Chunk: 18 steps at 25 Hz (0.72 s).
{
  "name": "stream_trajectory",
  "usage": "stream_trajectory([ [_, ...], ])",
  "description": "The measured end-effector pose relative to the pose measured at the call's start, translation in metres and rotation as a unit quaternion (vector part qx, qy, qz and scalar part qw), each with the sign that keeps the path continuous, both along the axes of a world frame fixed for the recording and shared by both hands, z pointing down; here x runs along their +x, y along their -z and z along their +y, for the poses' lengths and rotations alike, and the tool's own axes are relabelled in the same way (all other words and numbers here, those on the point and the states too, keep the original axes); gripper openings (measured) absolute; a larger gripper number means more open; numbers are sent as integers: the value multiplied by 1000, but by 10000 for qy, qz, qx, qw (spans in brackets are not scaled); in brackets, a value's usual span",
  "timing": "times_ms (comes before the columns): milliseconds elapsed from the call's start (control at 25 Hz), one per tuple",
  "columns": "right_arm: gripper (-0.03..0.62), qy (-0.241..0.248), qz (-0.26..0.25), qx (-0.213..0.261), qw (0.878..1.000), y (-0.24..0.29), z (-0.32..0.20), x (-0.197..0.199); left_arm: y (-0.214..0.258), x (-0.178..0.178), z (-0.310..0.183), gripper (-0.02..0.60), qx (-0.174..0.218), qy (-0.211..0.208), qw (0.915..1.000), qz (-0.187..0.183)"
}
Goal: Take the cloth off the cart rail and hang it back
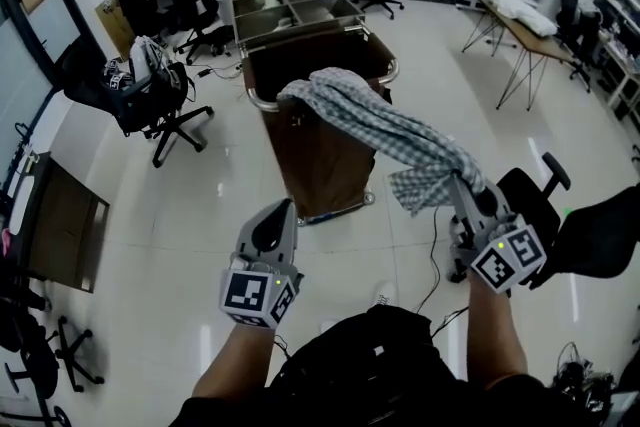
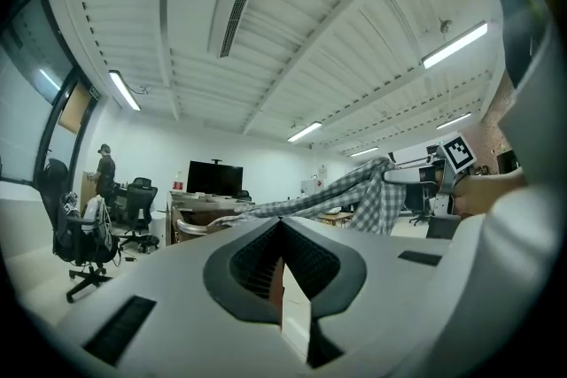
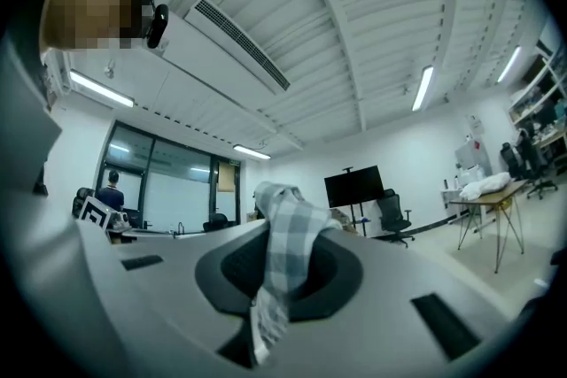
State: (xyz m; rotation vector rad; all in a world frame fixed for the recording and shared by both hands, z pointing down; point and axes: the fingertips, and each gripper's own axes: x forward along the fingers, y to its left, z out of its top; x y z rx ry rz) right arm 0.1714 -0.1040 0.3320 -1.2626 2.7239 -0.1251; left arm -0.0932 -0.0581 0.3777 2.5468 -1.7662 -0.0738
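1. Cart [image 1: 320,160]: it is seen in full only in the head view, brown-sided, with open trays at its far end. In the left gripper view only its top edge is made out, low and small.
2. Cloth [image 1: 385,125]: a checked band is stretched in the air from the near end of the cart to the right gripper. Its far end is draped over the cart rail [image 1: 262,103], so that stretch of rail is hidden. A loose corner hangs below the clamped end. Whether the draped end merely lies on the rail or is caught there cannot be told.
3. Right gripper [image 1: 462,185]: its jaws are closed on the cloth's near end, to the right of the cart. In its own view the pads are largely covered by the fabric falling between them.
4. Left gripper [image 1: 277,207]: its jaws are brought together with nothing between them. It is held in front of the cart, apart from the cloth.
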Motion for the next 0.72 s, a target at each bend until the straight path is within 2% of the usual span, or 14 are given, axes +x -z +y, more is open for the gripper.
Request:
stream_trajectory([
  [360, 41, -687, 21, 140, 9975, 13, 17, 72, -1, 45, -9, 0, 21, -402, 9992, -4],
  [560, 41, -670, 189, 177, 9974, 14, 35, 71, 4, 80, -6, 0, 51, -728, 9973, -38],
  [720, 41, -534, 429, 27, 9976, 1, 33, 58, 6, 93, -2, 0, 57, -862, 9962, -75],
])
